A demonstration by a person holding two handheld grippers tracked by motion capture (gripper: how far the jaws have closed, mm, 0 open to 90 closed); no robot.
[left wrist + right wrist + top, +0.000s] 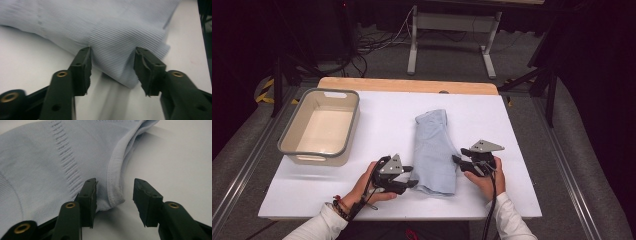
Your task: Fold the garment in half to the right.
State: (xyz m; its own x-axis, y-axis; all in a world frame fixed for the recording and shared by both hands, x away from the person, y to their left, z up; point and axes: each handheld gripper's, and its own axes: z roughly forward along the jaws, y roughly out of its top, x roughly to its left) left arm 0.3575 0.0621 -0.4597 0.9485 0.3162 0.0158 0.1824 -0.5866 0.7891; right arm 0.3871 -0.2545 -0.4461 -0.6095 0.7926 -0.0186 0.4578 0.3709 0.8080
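Observation:
A light blue ribbed garment lies folded into a long strip on the white table top, near the front middle. My left gripper rests at the garment's near left corner. In the left gripper view its jaws stand open, and the folded cloth edge lies just beyond and between the tips, untouched by the pads. My right gripper sits at the garment's right edge. It is open as well, with the hemmed corner lying loose between the jaws.
A grey-rimmed beige bin stands empty at the table's left. A wooden strip runs along the far edge. Behind the table are a metal stand and floor cables. Metal rails flank both sides.

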